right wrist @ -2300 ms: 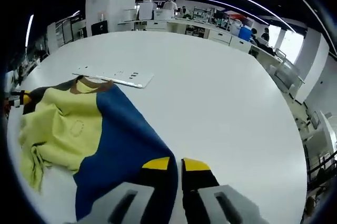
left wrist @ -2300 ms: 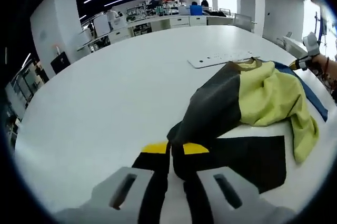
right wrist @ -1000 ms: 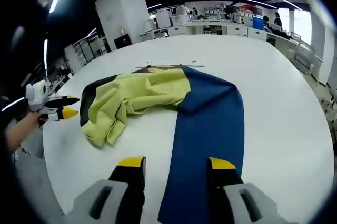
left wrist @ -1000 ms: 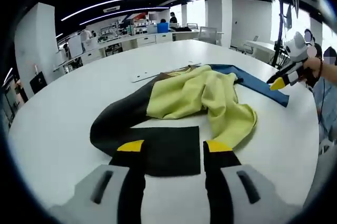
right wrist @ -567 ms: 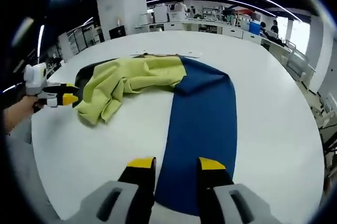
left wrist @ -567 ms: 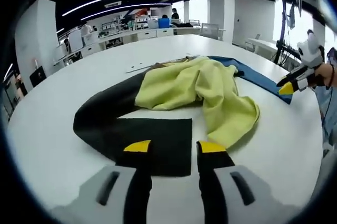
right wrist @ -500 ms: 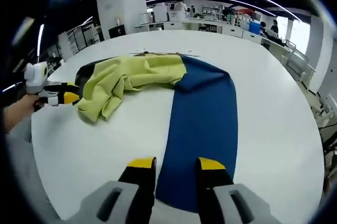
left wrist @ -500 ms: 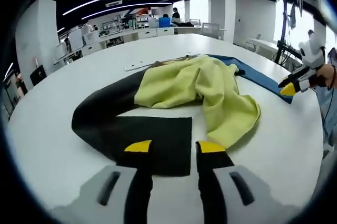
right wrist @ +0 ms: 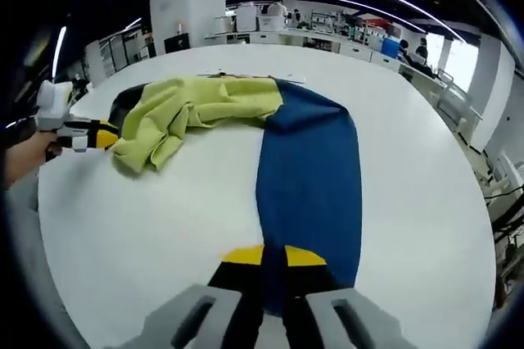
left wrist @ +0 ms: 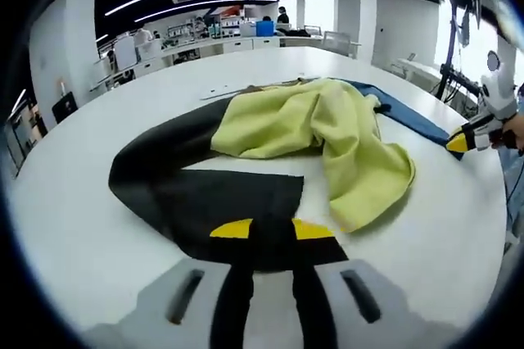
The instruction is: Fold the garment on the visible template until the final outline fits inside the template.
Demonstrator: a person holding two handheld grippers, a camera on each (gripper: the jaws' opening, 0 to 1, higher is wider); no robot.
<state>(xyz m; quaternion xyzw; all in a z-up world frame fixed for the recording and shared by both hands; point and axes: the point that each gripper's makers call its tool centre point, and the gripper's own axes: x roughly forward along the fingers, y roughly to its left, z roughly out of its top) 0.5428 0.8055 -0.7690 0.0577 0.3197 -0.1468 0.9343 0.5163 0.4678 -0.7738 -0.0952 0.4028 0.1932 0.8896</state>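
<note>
A: What has changed since half a second ago?

B: Both pairs of jaws, then parted with a gap, have drawn together. The left gripper is now pinched on the near edge of the black panel of the garment; the right gripper is pinched on the near end of the blue panel.

A: How does the garment lie relative to the fingers?

B: In the left gripper view, the black panel spreads flat from the yellow fingertips forward and curves away to the left. The crumpled yellow-green body lies beyond it and to the right, one fold drooping back toward the fingertips. In the right gripper view, the blue panel runs as a long strip straight ahead from the fingertips and meets the yellow-green body far ahead and to the left.

A: And the surroundings?

B: The garment lies on a large white round table. A thin pale strip lies on the table just past the garment's far edge; whether it is the template cannot be told. The right gripper appears at the far right of the left gripper view, held in a hand. The left gripper appears at the left of the right gripper view, at the black panel's edge. Desks and white pillars stand in the distance.
</note>
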